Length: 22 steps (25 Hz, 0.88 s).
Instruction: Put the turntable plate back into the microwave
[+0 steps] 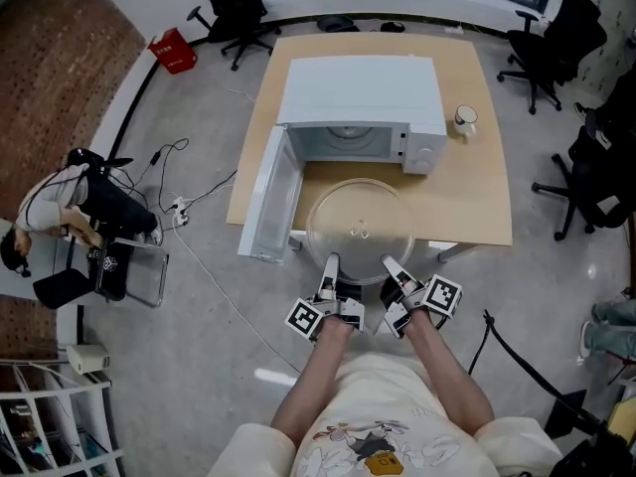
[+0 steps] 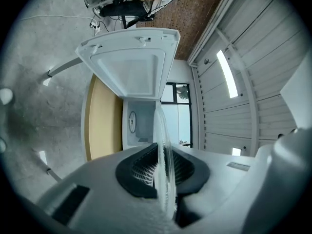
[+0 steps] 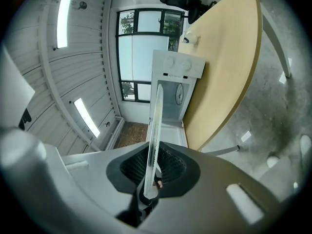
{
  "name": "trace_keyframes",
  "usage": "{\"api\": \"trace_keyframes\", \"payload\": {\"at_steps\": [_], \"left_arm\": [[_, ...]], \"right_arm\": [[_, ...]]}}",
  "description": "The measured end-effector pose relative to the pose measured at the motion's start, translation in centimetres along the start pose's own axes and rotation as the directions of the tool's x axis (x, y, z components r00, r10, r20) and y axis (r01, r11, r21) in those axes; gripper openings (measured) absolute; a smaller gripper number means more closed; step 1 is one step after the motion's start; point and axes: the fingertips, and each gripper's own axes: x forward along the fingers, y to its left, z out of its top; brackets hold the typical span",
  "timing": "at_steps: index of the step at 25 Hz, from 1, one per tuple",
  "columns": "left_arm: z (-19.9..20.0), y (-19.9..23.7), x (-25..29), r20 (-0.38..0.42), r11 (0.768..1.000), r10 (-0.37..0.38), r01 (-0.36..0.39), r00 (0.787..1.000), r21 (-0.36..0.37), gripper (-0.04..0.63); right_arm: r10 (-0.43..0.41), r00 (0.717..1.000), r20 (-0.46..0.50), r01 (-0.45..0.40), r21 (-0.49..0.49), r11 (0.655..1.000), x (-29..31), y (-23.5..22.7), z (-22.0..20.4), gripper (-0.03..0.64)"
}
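The clear glass turntable plate (image 1: pixel 360 229) hangs flat over the front of the wooden table (image 1: pixel 477 197), just before the white microwave (image 1: pixel 363 107). The microwave door (image 1: pixel 268 202) stands swung open to the left, and the cavity (image 1: pixel 343 142) shows behind it. My left gripper (image 1: pixel 329 263) is shut on the plate's near rim at the left, my right gripper (image 1: pixel 391 265) on the near rim at the right. In the left gripper view the plate (image 2: pixel 162 145) runs edge-on between the pads towards the cavity (image 2: pixel 139 126). The right gripper view shows the same plate (image 3: pixel 155 130) edge-on before the microwave (image 3: pixel 175 82).
A white mug (image 1: pixel 464 118) stands on the table right of the microwave. A person (image 1: pixel 60 222) sits at the far left on the floor side, with cables (image 1: pixel 189 197) nearby. Office chairs (image 1: pixel 552 38) stand at the back and right. A red box (image 1: pixel 173 50) lies on the floor.
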Motion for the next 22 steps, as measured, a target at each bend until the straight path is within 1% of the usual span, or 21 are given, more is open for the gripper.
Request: {"api": "trace_keyframes", "payload": {"at_steps": [5,8,12,15,19,22], "left_arm": [[1.2,1.0,2.6,0.023,1.0,0.015,-0.015,1.0,-0.002,0.026],[2.2,1.2,4.8,0.021,1.0,0.02,-0.019,1.0,-0.004,0.026],[3.3,1.9,8.0,0.006,1.0,0.023,-0.023,1.0,-0.013,0.025],[4.0,2.6,10.2,-0.012,0.999,0.033,-0.033,0.999,-0.02,0.025],[4.9,3.2,13.3,-0.046,0.998,0.047,-0.048,0.998,-0.028,0.026],[5.5,3.5,15.0,-0.086,0.998,0.059,-0.061,0.995,-0.022,0.026]], "right_arm": [[-0.022,1.0,-0.002,0.022,0.014,1.0,2.4,-1.1,1.8,0.04],[-0.038,0.999,-0.008,0.038,0.015,0.999,4.4,-1.8,3.0,0.04],[-0.019,1.0,-0.019,0.019,0.025,1.0,7.3,-1.8,4.7,0.041],[-0.025,0.999,-0.02,0.025,0.025,0.999,9.0,-2.3,6.0,0.042],[-0.053,0.999,0.012,0.053,0.037,0.998,11.1,-3.2,7.6,0.041],[-0.071,0.997,0.034,0.069,0.058,0.996,12.3,-3.9,8.3,0.043]]}}
